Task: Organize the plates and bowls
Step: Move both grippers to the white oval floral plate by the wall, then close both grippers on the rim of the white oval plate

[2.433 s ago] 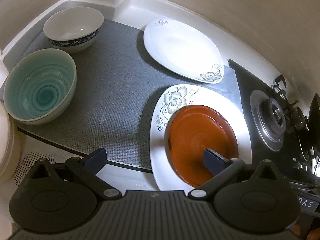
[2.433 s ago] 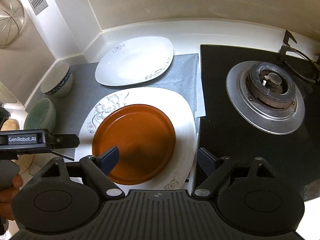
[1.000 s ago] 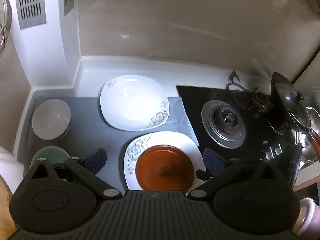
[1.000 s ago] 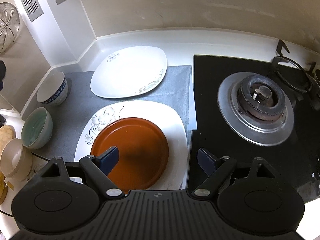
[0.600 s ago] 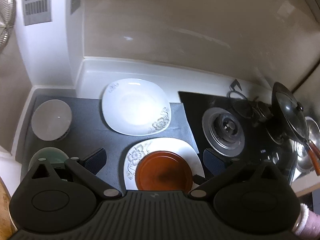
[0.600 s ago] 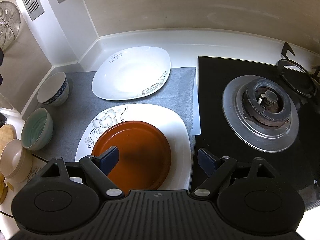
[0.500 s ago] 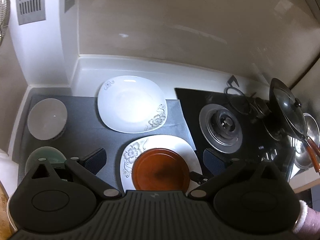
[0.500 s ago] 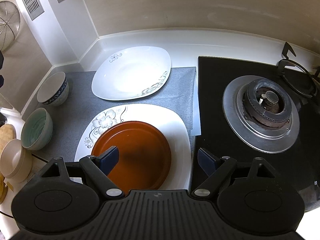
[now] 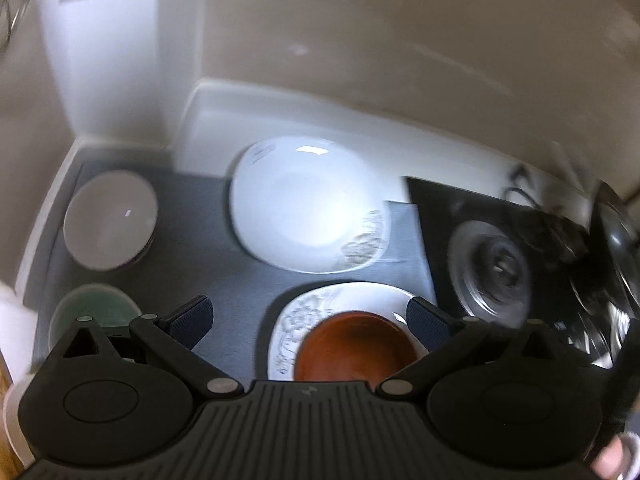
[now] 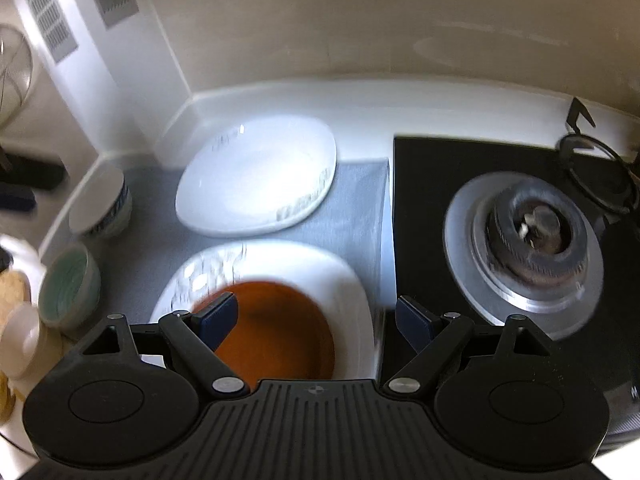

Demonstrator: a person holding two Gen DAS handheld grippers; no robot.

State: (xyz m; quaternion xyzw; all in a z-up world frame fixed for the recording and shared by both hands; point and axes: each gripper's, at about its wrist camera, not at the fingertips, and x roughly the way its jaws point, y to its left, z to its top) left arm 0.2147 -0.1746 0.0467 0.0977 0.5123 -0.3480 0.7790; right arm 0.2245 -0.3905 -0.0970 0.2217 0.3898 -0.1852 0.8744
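A brown round plate [image 9: 354, 346] [image 10: 276, 330] lies on a white flowered square plate [image 9: 316, 308] [image 10: 320, 268] at the near edge of a grey mat [image 9: 208, 268] [image 10: 356, 204]. Behind it lies a second white flowered plate [image 9: 304, 204] [image 10: 256, 176]. At the mat's left stand a white bowl with a blue band [image 9: 110, 220] [image 10: 102, 208] and a teal bowl [image 9: 94, 310] [image 10: 70, 286]. My left gripper [image 9: 310, 320] hangs open high above the stacked plates. My right gripper [image 10: 316, 322] is open too, its fingers over the brown plate and the hob's edge, holding nothing.
A black gas hob with a silver burner [image 9: 492, 270] [image 10: 524, 236] lies right of the mat. A dark pan lid [image 9: 616, 236] stands at the hob's far right. A beige bowl [image 10: 22, 342] sits at the left edge. White upstand and beige wall close the back.
The left view has dropped and drifted, so the plates and bowls look larger and blurred. The right view shifted slightly sideways. Both grippers stayed open and empty.
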